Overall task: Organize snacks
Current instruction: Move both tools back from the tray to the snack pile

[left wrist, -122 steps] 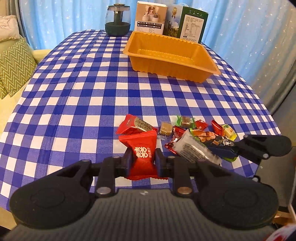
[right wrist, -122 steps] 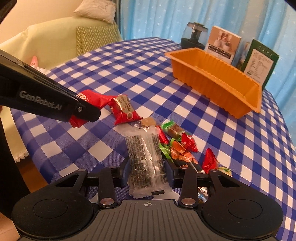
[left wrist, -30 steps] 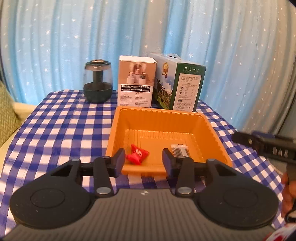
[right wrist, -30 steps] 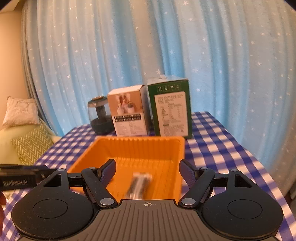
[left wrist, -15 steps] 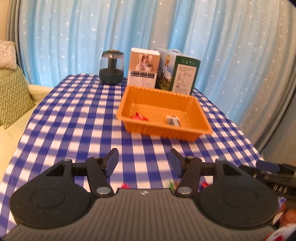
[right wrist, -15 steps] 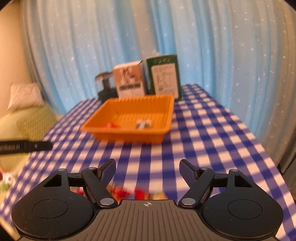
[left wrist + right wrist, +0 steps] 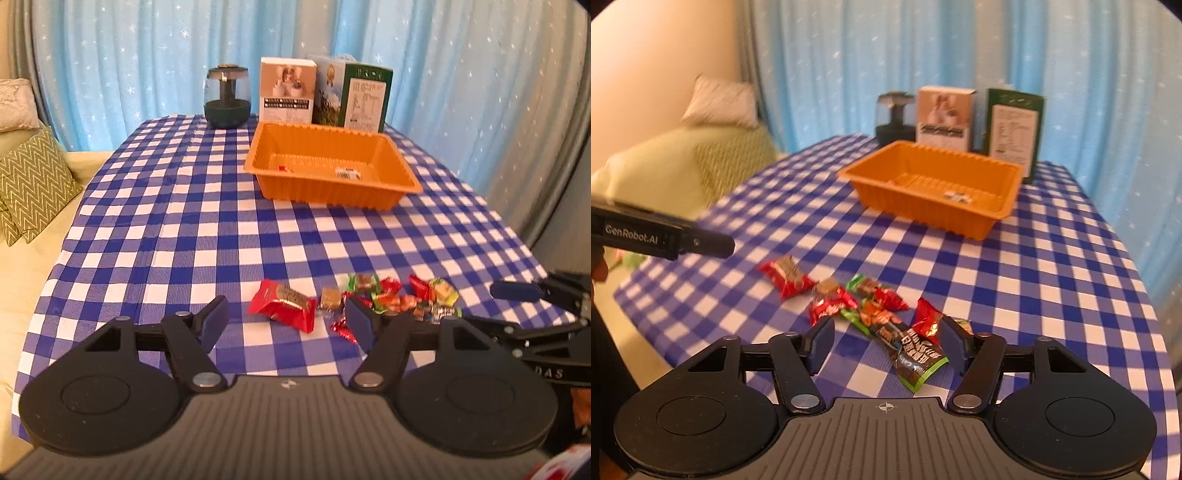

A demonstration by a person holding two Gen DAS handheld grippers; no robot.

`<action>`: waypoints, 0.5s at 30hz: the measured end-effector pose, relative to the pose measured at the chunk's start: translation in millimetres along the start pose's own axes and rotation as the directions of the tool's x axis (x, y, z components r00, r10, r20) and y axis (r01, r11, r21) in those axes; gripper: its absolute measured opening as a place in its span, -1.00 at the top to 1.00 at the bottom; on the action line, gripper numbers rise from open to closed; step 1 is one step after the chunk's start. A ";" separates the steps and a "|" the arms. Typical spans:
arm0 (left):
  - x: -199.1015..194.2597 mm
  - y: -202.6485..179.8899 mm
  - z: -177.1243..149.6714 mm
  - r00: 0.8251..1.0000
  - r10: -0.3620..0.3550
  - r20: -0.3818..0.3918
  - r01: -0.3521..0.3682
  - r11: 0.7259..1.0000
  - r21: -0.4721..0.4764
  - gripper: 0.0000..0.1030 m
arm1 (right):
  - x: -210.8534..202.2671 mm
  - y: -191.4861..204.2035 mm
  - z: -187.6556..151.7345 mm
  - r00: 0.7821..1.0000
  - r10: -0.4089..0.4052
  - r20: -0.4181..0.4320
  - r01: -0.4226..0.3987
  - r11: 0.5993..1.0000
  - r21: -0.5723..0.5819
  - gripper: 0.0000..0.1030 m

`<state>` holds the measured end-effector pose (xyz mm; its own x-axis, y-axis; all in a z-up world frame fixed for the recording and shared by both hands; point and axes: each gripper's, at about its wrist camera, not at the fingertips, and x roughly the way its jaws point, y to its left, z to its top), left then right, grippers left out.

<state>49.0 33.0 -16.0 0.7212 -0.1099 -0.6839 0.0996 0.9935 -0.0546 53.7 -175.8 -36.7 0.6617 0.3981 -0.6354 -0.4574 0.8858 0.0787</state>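
Left gripper (image 7: pixel 286 319): we see its jaws apart and empty, just widened, above the red packet (image 7: pixel 284 303).
Right gripper (image 7: pixel 884 343): apart, just narrowed, nothing clamped; dark bar wrapper (image 7: pixel 911 352) lies between.
Snacks (image 7: pixel 864 302): heaped near the tabletop (image 7: pixel 192 221) edge; orange tray (image 7: pixel 332 184) well apart.
Risk: we judge crowded wrappers invite double grabs, or a nudge off the edge.
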 end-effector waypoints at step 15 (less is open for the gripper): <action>36.2 8.5 -3.6 0.997 -0.004 -0.076 0.003 1.000 -0.003 -0.29 | 81.3 -11.2 12.3 0.977 0.095 -0.190 -0.141 0.959 -0.246 0.25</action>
<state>73.6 37.6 -43.8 0.6666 -0.1109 -0.7371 0.0998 0.9933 -0.0592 119.9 -150.5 -79.8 0.4907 0.4277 -0.7591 -0.6776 0.7351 -0.0239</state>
